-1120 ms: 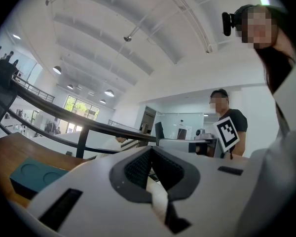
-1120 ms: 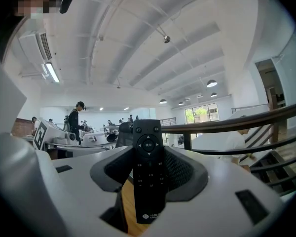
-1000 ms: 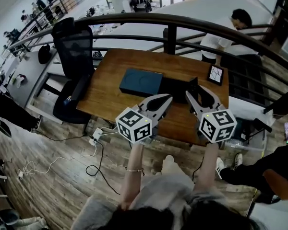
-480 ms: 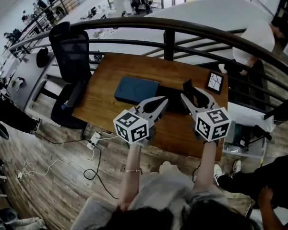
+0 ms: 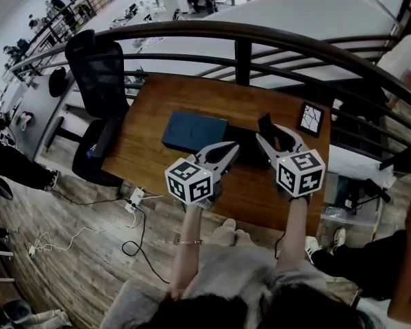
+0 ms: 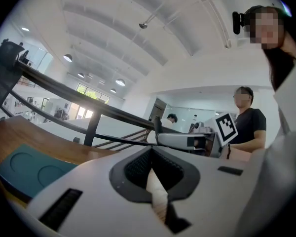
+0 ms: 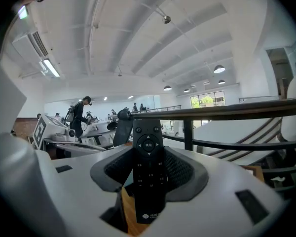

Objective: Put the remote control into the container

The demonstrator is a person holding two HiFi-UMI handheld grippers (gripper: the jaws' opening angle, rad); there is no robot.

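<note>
**So: the remote sits in the right gripper, outside the container**

Overhead, the head view takes in the whole setting. A wooden table [image 5: 157, 108] stands against a curved black railing [image 5: 240, 36], with a black office chair [image 5: 99, 67] at its left end. The dark teal container [image 5: 194, 131] lies flat near the middle of the table. A small framed board [image 5: 309, 119] rests by the right edge.

Both grippers hang over the near side of the table. The left gripper [image 5: 231, 146] points at the container's near right corner, and the right gripper [image 5: 268, 137] is just to the right of it.

Only the right gripper view shows the grip plainly. The right gripper [image 7: 149, 152] is clamped on the black remote control [image 7: 149, 167], which stands upright between the jaws with its buttons facing the camera. In the head view the remote control [image 5: 265, 124] is just a dark sliver rising from the jaws, near the container but apart from it.

The left gripper view shows the left gripper [image 6: 151, 154] with its tips closed together and nothing between them. It also shows two round impressions on the container [image 6: 29, 169], which the head view does not resolve.
</note>
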